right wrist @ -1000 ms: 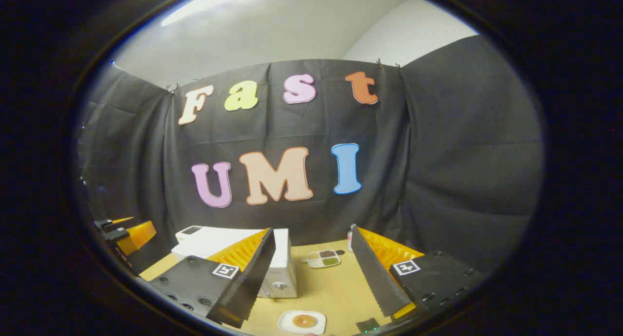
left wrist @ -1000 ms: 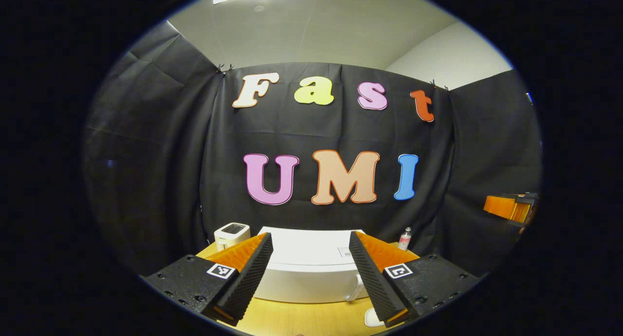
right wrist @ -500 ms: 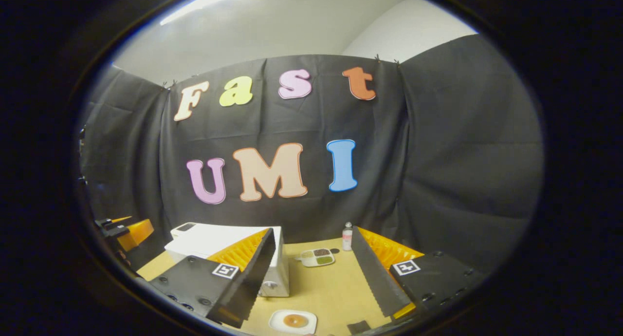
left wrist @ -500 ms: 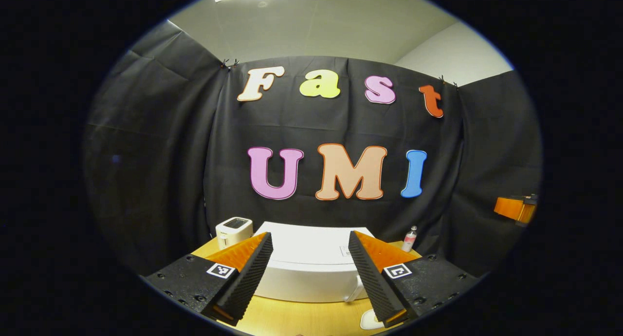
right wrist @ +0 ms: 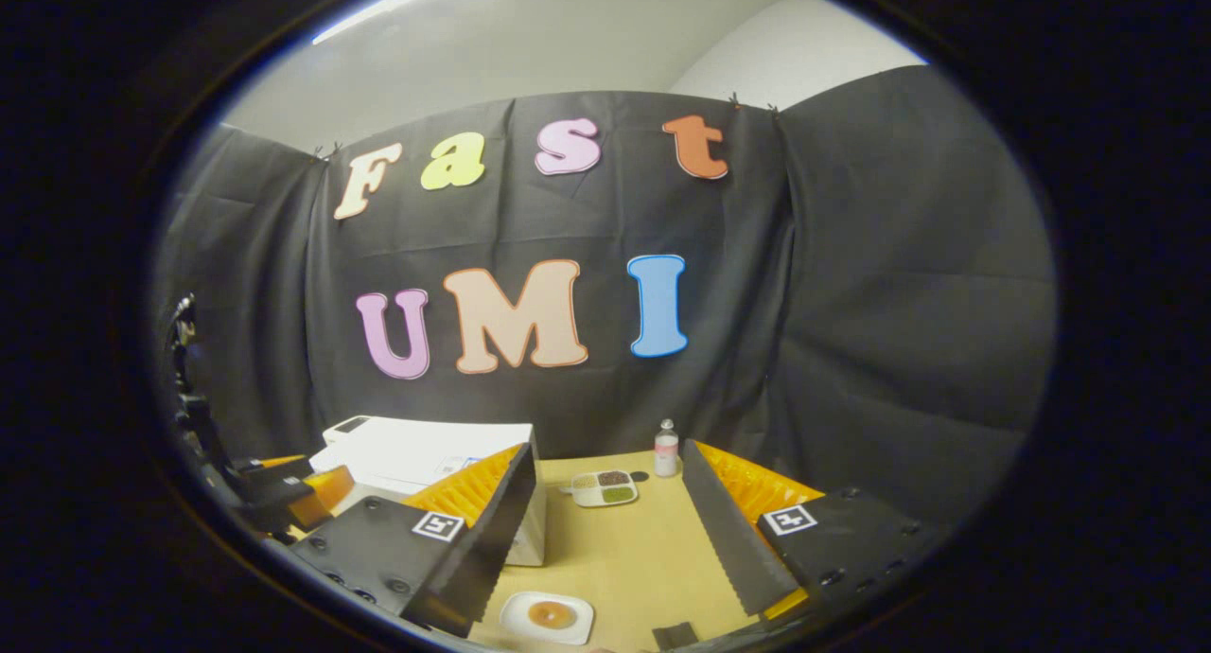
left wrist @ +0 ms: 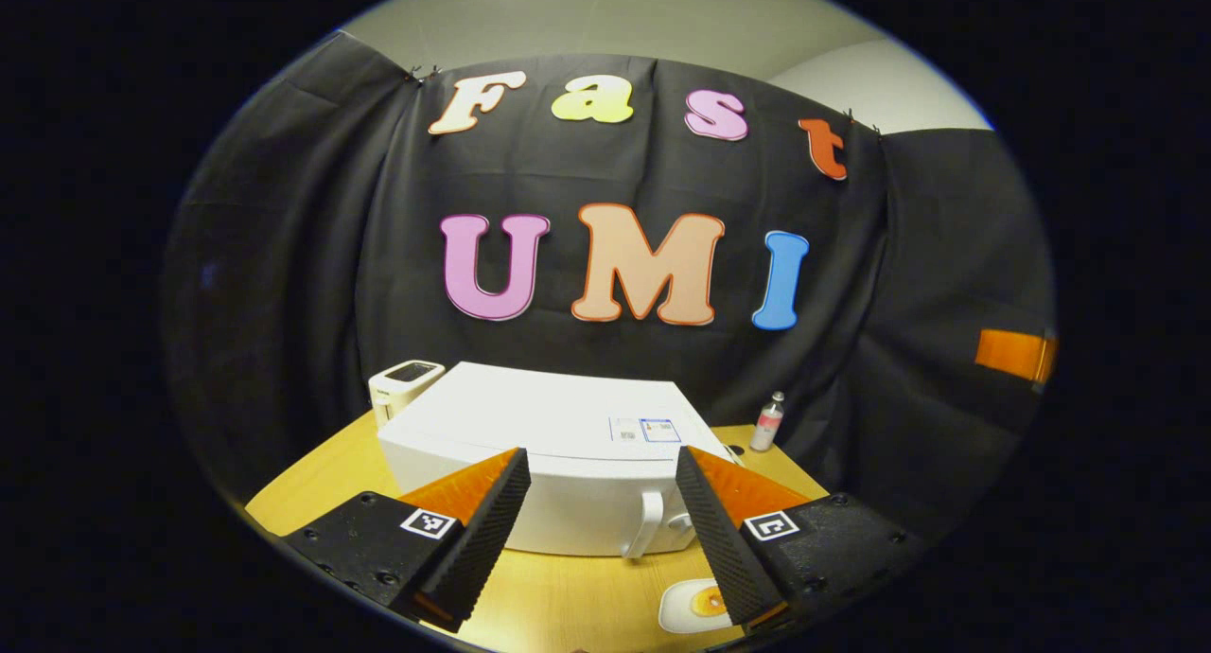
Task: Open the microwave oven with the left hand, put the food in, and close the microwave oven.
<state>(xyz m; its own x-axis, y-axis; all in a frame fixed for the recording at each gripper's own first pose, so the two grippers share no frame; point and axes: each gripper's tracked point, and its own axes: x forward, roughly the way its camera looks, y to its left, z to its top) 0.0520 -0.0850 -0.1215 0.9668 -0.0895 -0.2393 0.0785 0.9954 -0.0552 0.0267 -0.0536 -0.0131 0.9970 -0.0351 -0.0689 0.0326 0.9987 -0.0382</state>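
Left gripper is spread wide w/ nothing between its fingers. It hangs above the wooden table, in front of the microwave oven. The oven is a white box; its door is closed. The door handle is a white loop on the front, near the right finger. On top of the oven sits a small sticker w/ a blue square; the words are too small to read. A little white box w/ a dark top stands behind the oven, at its left back corner. A small bottle w/ a pinkish label stands by the black cloth wall; label too blurry to read.

The food is a white plate w/ a round brown-orange thing on it. It lies on the table in front of the oven, just below the right finger tip.

Right gripper is also spread wide and holds nothing. Below it, near the left finger, lies the same plate. A tray w/ a few compartments holding brown and green bits sits farther back, w/ the bottle just behind it. Each finger has a black-and-white square marker; no words on it.
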